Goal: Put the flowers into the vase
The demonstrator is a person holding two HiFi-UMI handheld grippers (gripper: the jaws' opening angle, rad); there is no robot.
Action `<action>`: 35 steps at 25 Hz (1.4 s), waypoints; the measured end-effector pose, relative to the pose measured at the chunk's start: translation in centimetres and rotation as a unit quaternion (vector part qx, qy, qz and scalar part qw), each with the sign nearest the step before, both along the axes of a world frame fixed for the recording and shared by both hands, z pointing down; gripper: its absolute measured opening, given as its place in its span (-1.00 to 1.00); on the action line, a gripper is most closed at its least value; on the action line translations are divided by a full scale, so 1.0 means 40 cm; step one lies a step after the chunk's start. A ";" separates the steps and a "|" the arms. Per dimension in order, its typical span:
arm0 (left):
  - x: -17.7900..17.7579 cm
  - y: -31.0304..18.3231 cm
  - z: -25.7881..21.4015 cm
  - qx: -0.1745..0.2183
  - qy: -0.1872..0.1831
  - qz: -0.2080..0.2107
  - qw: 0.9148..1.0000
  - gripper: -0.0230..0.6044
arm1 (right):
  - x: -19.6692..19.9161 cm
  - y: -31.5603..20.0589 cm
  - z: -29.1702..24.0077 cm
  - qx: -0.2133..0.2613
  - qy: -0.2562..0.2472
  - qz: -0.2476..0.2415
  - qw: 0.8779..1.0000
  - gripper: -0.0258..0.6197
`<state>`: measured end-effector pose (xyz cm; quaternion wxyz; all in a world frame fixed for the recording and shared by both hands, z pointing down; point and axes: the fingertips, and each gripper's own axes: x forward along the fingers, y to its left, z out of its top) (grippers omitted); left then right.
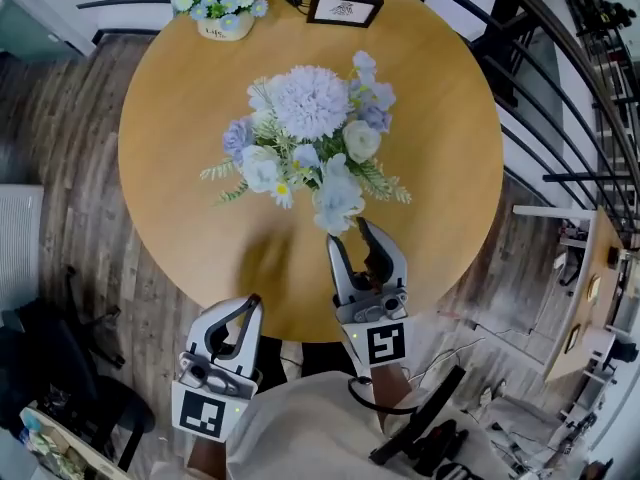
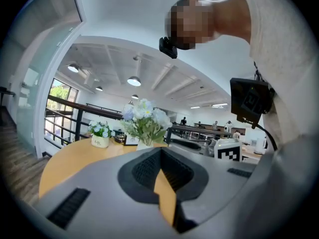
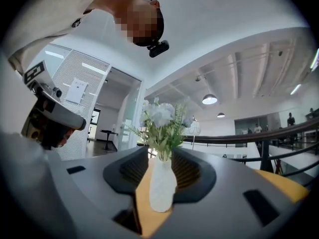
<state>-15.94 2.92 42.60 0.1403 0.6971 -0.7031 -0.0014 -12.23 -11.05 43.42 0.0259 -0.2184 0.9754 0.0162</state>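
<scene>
Straight ahead of the right gripper, upright in the gap between its half-open jaws, stood the vase, flowers already in it. Table showed beside it, so no grip seemed made. The left gripper, closed and empty, sat farther back.

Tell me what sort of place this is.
Probably an upper-floor gallery of an open office or café: a black metal railing runs past the round wooden table, and round pendant lamps hang from a white beamed ceiling.
</scene>
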 end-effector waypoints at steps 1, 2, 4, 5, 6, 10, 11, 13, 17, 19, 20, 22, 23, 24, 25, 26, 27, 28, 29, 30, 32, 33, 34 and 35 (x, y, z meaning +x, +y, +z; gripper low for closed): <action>0.000 -0.004 -0.020 0.006 -0.005 0.003 1.000 -0.91 | 0.005 0.004 -0.018 0.003 -0.001 0.003 1.000 -0.48; 0.000 -0.008 -0.039 0.012 -0.009 0.006 1.000 -0.91 | 0.011 0.008 -0.036 0.005 -0.002 0.006 1.000 -0.53; 0.003 -0.014 -0.075 0.022 -0.015 0.010 1.000 -0.91 | 0.022 0.015 -0.070 0.007 -0.003 0.012 1.000 -0.62; 0.005 -0.016 -0.090 0.026 -0.018 0.012 0.999 -0.91 | 0.027 0.021 -0.086 0.007 -0.004 0.013 1.000 -0.65; 0.007 -0.018 -0.104 0.029 -0.020 0.014 0.999 -0.91 | 0.032 0.027 -0.101 0.007 -0.004 0.013 1.000 -0.69; 0.008 -0.027 -0.147 0.041 -0.033 0.022 0.998 -0.91 | 0.042 0.052 -0.149 0.007 -0.009 0.010 1.000 -0.80; 0.009 -0.028 -0.153 0.043 -0.036 0.023 0.998 -0.91 | 0.044 0.059 -0.156 0.007 -0.010 0.009 1.000 -0.84; 0.010 -0.029 -0.164 0.045 -0.038 0.024 0.998 -0.91 | 0.047 0.073 -0.166 0.006 -0.011 0.007 1.000 -0.90; 0.008 -0.026 -0.198 0.053 -0.043 0.023 0.997 -0.91 | 0.045 0.098 -0.202 0.004 -0.020 0.002 1.000 -0.90; 0.007 -0.024 -0.215 0.056 -0.047 0.025 0.997 -0.91 | 0.041 0.109 -0.228 0.008 -0.026 -0.002 1.000 -0.90; 0.007 -0.024 -0.221 0.058 -0.049 0.027 0.997 -0.91 | 0.039 0.114 -0.241 0.010 -0.029 -0.006 1.000 -0.90; 0.009 -0.024 -0.233 0.064 -0.053 0.032 0.996 -0.91 | 0.039 0.125 -0.261 0.012 -0.030 -0.013 0.999 -0.90; 0.011 -0.023 -0.237 0.066 -0.054 0.036 0.996 -0.91 | 0.041 0.130 -0.269 0.013 -0.030 -0.016 0.999 -0.90; 0.012 -0.022 -0.240 0.067 -0.055 0.039 0.995 -0.91 | 0.044 0.135 -0.276 0.015 -0.029 -0.016 0.999 -0.90; 0.012 -0.019 -0.242 0.068 -0.056 0.043 0.995 -0.91 | 0.048 0.140 -0.284 0.018 -0.028 -0.014 0.999 -0.90; 0.010 -0.015 -0.246 0.070 -0.056 0.046 0.995 -0.91 | 0.052 0.148 -0.290 0.020 -0.027 -0.012 0.999 -0.90; 0.008 -0.011 -0.251 0.073 -0.056 0.049 0.995 -0.91 | 0.057 0.156 -0.297 0.023 -0.025 -0.009 0.999 -0.90; 0.007 -0.006 -0.259 0.077 -0.057 0.052 0.994 -0.91 | 0.062 0.164 -0.305 0.026 -0.023 -0.006 0.999 -0.90; 0.007 0.000 -0.269 0.081 -0.060 0.057 0.993 -0.91 | 0.069 0.173 -0.314 0.030 -0.022 0.000 0.999 -0.90; 0.010 0.007 -0.277 0.084 -0.065 0.063 0.992 -0.91 | 0.078 0.182 -0.322 0.033 -0.023 0.006 0.999 -0.90; 0.022 0.022 -0.287 0.088 -0.076 0.078 0.990 -0.91 | 0.100 0.203 -0.331 0.033 -0.029 0.020 0.999 -0.90; 0.031 0.029 -0.285 0.088 -0.074 0.083 0.990 -0.91 | 0.113 0.215 -0.332 0.031 -0.032 0.027 0.999 -0.90; 0.040 0.034 -0.283 0.088 -0.073 0.088 0.990 -0.91 | 0.125 0.226 -0.332 0.027 -0.033 0.032 0.999 -0.90; 0.049 0.036 -0.282 0.089 -0.081 0.092 0.988 -0.91 | 0.137 0.235 -0.332 0.024 -0.034 0.035 0.999 -0.90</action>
